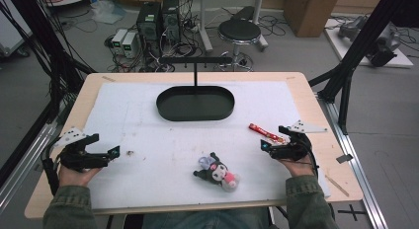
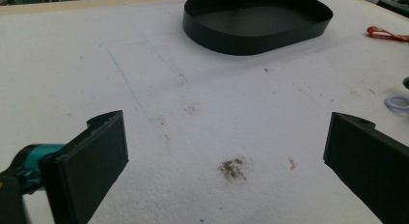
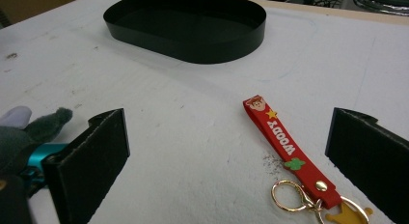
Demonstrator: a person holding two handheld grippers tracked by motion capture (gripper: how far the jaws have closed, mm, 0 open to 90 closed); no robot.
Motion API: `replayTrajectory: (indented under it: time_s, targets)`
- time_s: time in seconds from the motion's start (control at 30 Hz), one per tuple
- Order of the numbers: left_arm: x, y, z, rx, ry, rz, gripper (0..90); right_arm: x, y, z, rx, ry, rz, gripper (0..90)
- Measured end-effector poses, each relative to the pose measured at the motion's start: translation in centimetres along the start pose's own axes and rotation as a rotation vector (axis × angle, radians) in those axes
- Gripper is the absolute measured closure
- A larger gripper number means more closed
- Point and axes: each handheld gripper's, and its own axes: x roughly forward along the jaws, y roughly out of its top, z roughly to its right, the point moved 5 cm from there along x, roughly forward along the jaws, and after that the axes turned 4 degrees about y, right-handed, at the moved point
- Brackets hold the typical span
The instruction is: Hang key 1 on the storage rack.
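Note:
A black oval tray (image 1: pixel 195 103) stands at the back middle of the white mat, under a black T-shaped stand (image 1: pixel 195 61). A red strap keychain (image 1: pixel 266 133) with gold rings lies at the right; in the right gripper view this keychain (image 3: pixel 284 147) lies on the mat between my open jaws, nearer the right one. A small black and pink plush toy (image 1: pixel 217 173) rests near the front edge. My right gripper (image 1: pixel 271 146) sits just below the keychain, open. My left gripper (image 1: pixel 112 154) is at the left over bare mat, its jaws wide apart, empty.
The white mat (image 1: pixel 148 125) covers most of the wooden table (image 1: pixel 316 120). A small brown stain (image 2: pixel 234 168) marks the mat ahead of the left gripper. A stool (image 1: pixel 239 31), computers and cables stand on the floor beyond the table.

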Motion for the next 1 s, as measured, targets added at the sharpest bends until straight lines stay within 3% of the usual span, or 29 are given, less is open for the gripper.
replayTrajectory:
  time_s: [0.27, 0.73, 1.0]
  targets:
    - [0.05, -0.03, 0.11, 0.014, -0.012, -0.005, 2.1, -0.11, 0.06, 0.03, -0.006, -0.003, 0.010, 0.9]
    - [0.09, -0.03, 0.03, 0.000, -0.019, 0.000, 2.1, -0.30, 0.17, 0.07, 0.001, -0.010, 0.021, 0.9]
    - [0.21, -0.15, -0.02, 0.010, -0.013, -0.011, 2.1, 0.09, -0.04, -0.10, 0.004, -0.020, -0.006, 0.9]
